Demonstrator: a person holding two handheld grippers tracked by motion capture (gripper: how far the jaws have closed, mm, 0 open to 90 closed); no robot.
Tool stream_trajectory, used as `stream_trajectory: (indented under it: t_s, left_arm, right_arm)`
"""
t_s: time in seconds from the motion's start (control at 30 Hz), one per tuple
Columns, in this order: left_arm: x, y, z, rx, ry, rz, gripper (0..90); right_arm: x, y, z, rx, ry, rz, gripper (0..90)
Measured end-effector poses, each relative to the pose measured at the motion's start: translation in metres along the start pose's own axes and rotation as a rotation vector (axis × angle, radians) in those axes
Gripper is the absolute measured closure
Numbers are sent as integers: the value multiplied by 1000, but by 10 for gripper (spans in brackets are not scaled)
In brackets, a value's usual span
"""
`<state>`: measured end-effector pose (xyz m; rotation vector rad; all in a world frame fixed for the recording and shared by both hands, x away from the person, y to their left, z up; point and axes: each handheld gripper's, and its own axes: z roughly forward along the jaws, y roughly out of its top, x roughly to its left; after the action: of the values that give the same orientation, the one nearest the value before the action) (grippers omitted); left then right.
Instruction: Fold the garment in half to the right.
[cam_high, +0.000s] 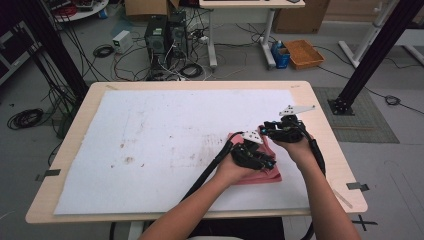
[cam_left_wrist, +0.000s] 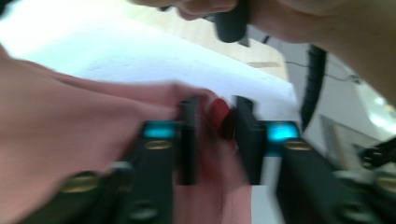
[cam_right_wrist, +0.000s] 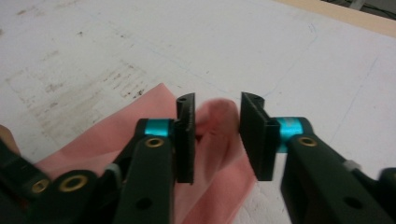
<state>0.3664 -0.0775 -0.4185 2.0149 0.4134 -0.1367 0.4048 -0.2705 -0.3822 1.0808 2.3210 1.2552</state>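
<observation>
A pink cloth (cam_high: 264, 175) lies bunched on the white mat (cam_high: 165, 135) at the table's right, under both hands. My left gripper (cam_high: 260, 159) sits low over the cloth's middle. In the left gripper view its jaws (cam_left_wrist: 215, 107) stand apart, with a darker red fold of the cloth (cam_left_wrist: 70, 121) between them and the pads not pressing it. My right gripper (cam_high: 274, 132) is just beyond, at the cloth's far edge. In the right gripper view its jaws (cam_right_wrist: 217, 105) stand apart around a raised fold of the cloth (cam_right_wrist: 93, 149), with gaps at both pads.
The white mat is stained brown near its middle (cam_high: 200, 145). The wooden table edge (cam_high: 327, 150) runs close to the right of the hands. On the floor behind the table stand computer towers (cam_high: 165, 35), cables and an orange tray (cam_high: 303, 53).
</observation>
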Motion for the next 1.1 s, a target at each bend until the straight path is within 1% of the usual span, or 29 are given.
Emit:
stream_trajectory:
  t_s: [0.03,0.07,0.1,0.17,0.23,0.27,0.33,0.4,0.43,0.5,0.57,0.67,0.77,0.83,0.87,0.97,1.0,1.07,1.1]
  left_arm:
    - [-1,0,-4,-10,7,8,611]
    - [-1,0,-11,-24,22,18,584]
    - [-2,-1,-21,-41,44,15,551]
    - [0,-4,-36,-54,67,20,527]
    - [5,-12,-59,-56,121,17,493]
    - [7,-17,-69,-57,144,11,482]
    - [14,-28,-90,-68,188,-17,466]
    - [18,-38,-107,-73,224,-31,466]
    - [21,-46,-119,-84,243,-46,465]
    - [24,-57,-134,-97,262,-63,465]
    - [25,-68,-145,-109,277,-79,465]
    - [28,-78,-153,-98,288,-96,465]
    - [28,-83,-157,-96,294,-102,465]
    - [28,-86,-157,-88,294,-104,465]
    - [27,-86,-156,-86,292,-105,465]
    - [27,-89,-155,-73,296,-106,465]
    - [27,-90,-155,-73,297,-105,465]
    - [26,-90,-156,-72,301,-105,465]
    - [26,-90,-157,-76,308,-105,464]
  right_arm:
    - [0,0,-2,-10,-9,-1,557]
    - [1,1,-3,-14,-11,1,550]
    - [1,2,-3,-20,-9,-3,538]
    - [4,4,-3,-21,-19,-16,513]
    - [8,6,0,-15,-14,-33,512]
    - [11,7,2,-11,-16,-45,510]
    - [16,8,8,1,-11,-57,510]
    - [20,9,13,14,-11,-71,512]
    - [22,9,16,22,-10,-80,516]
    - [25,6,20,43,-3,-90,551]
    - [25,0,22,52,2,-100,585]
    - [22,-17,24,89,-4,-99,653]
    - [12,-34,24,104,-35,-61,703]
    - [4,-42,21,98,-61,-43,708]
    - [1,-45,20,100,-70,-25,708]
    - [-4,-49,16,86,-72,-8,707]
    - [-3,-47,15,82,-76,-8,698]
    - [2,-40,14,62,-65,-25,667]
    - [7,-33,15,53,-55,-34,644]
